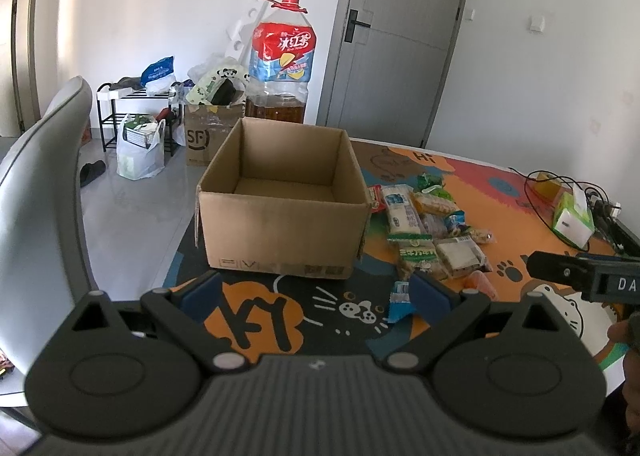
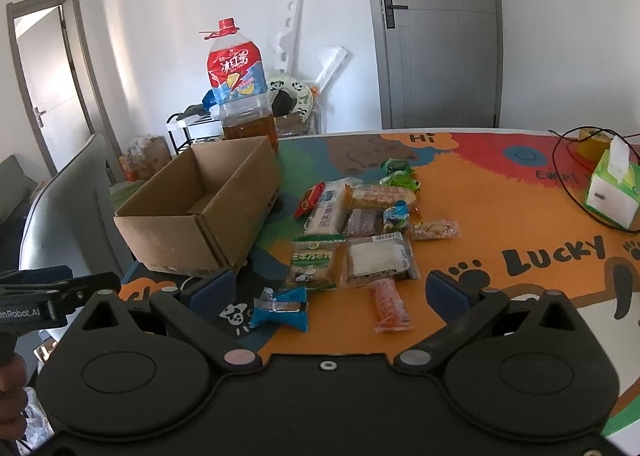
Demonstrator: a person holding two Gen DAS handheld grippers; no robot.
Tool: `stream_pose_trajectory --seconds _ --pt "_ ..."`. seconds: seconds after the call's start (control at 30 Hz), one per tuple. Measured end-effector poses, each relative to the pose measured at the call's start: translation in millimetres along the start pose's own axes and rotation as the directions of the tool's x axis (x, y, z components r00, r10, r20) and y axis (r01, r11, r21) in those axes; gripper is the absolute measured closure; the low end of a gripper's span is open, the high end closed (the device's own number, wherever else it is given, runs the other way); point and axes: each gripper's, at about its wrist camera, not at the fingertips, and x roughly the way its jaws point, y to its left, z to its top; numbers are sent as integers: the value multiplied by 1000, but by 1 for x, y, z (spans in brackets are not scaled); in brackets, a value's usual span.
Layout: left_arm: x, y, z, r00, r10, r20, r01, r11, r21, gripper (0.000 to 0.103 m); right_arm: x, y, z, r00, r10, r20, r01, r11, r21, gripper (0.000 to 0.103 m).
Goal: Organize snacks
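Observation:
An empty cardboard box (image 1: 282, 232) (image 2: 176, 234) stands open on the colourful table mat. To its right lies a pile of wrapped snacks (image 1: 430, 234) (image 2: 360, 224): green, white, orange and red packets. A blue packet (image 2: 280, 307) (image 1: 400, 300) and an orange packet (image 2: 389, 305) lie nearest. My left gripper (image 1: 318, 294) hovers open in front of the box, nothing between its fingers. My right gripper (image 2: 330, 292) is open above the blue and orange packets, holding nothing. Each gripper shows at the edge of the other's view.
A large tea bottle (image 1: 280, 60) (image 2: 240, 92) stands behind the box. A green tissue box (image 2: 610, 186) (image 1: 574, 216) and black cables (image 2: 568, 176) sit at the table's right. A grey chair (image 1: 36, 192) is at the left. Bags and boxes (image 1: 140, 152) lie on the floor.

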Motion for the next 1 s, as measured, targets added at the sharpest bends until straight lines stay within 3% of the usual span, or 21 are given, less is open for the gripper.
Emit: stream_pose_trajectory --seconds 1.0 --pt "-2 -1 0 1000 -5 5 5 1000 8 4 -2 2 -1 1000 7 -2 -7 1000 -9 0"
